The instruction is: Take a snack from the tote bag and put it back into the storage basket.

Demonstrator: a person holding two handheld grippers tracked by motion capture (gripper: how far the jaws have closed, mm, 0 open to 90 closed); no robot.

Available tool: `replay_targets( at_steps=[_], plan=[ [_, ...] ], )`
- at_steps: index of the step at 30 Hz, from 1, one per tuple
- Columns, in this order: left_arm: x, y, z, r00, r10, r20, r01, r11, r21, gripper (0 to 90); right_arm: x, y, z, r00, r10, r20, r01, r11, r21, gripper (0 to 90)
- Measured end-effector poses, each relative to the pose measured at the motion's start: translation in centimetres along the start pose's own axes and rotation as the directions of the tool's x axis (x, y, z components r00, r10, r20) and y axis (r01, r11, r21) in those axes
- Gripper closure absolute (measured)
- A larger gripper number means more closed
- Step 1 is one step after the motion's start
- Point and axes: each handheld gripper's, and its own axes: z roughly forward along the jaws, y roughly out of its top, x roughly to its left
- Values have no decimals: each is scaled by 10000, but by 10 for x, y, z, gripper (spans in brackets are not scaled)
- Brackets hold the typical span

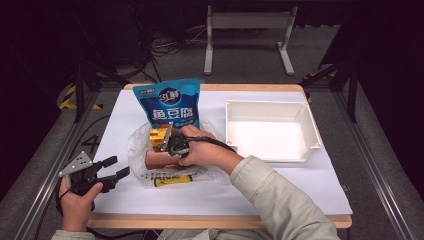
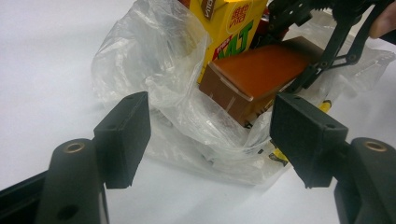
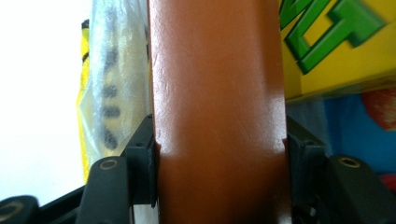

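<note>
My right tongs (image 1: pixel 172 146) reach into the clear plastic bag (image 1: pixel 140 150) at the middle of the counter (image 1: pixel 300 190), and their pads press on both long sides of the brown carton (image 3: pixel 217 112), so I have it clamped. It lies inside the bag's mouth, just beside the yellow drink carton (image 2: pixel 229 28), in front of the upright blue snack pouch (image 1: pixel 172 102). My left tongs (image 1: pixel 107 172) hang half open and empty at the counter's left edge, apart from the bag, jaws aimed at its near fold.

The step, I judge, is drawing the brown carton out, probably toward the white tray (image 1: pixel 312 145) on the right. To do it well I should keep the squeeze firm but not crushing, since the carton's glossy sides look slippery. I would bring the left tongs in to pinch the bag's loose film and hold it down, then pull the carton straight out along its length, so the film doesn't drag the yellow carton along.
</note>
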Motion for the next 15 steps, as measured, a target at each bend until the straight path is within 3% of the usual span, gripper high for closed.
replay_targets(
  at_steps=[10,15],
  plan=[
    [0,0,1,10000,-22,0,22,10000,-24,299,-1,-1,-28,9996,108,270,-81,9951,-990,420],
    [0,0,2,10000,-25,-2,25,10000,-10,299,-1,1,-40,9992,50,389,-3,9929,-1186,421]
  ],
)
